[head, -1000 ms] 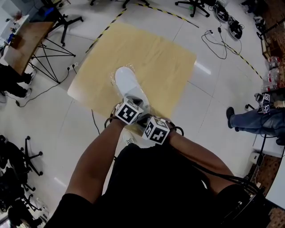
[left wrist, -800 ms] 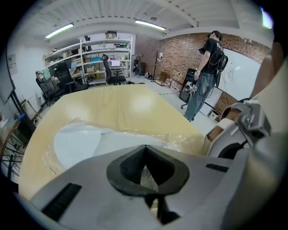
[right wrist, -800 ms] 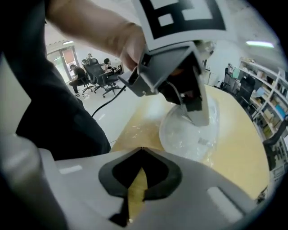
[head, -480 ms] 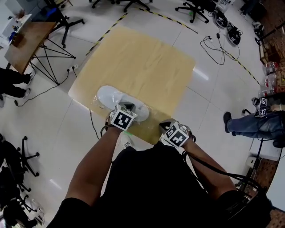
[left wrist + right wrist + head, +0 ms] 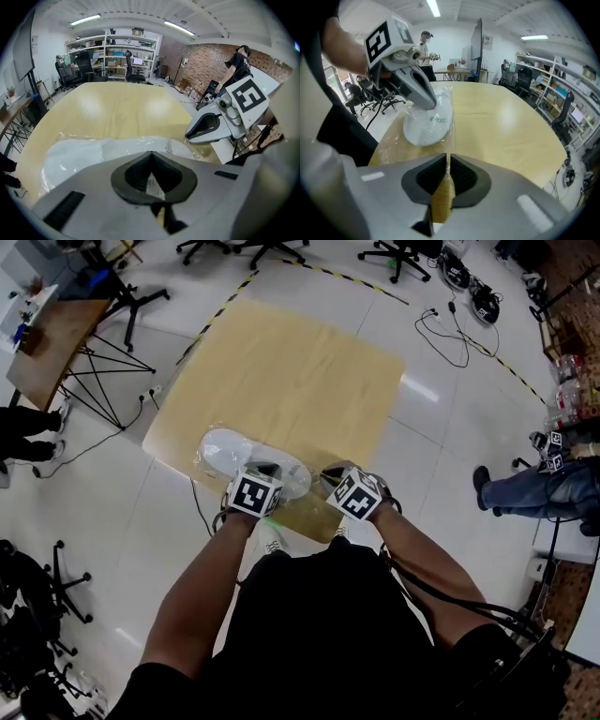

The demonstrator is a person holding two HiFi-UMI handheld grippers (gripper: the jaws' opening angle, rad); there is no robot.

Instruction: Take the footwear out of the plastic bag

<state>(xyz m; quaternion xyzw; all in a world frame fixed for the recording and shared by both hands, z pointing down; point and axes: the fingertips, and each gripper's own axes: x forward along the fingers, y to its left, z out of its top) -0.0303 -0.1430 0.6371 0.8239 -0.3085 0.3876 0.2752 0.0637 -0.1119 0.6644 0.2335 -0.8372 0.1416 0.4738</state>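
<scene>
A white slipper [image 5: 225, 452] lies crosswise inside a clear plastic bag [image 5: 292, 507] near the front edge of the wooden table [image 5: 300, 371]. My left gripper [image 5: 267, 469] is shut, pinching the bag's film on top of the slipper [image 5: 425, 127]; the right gripper view shows its tip [image 5: 432, 106] pressed there. My right gripper [image 5: 330, 475] hovers to the right, over the bag's loose end. Its jaws [image 5: 446, 157] have just been opening and stand a narrow slit apart. Only bare wood shows between them. In the left gripper view the bag [image 5: 178, 147] and slipper [image 5: 89, 157] lie under the shut jaws.
The table's front edge runs right under both grippers. A folding side table [image 5: 47, 343] stands at the far left, office chairs [image 5: 398, 251] at the back, and cables [image 5: 450, 329] trail over the floor. A seated person's leg [image 5: 525, 491] is at the right.
The bagged slipper has swung from pointing away to lying crosswise on the left, along with the left gripper. The right gripper pulled off to the right, then came back beside the bag.
</scene>
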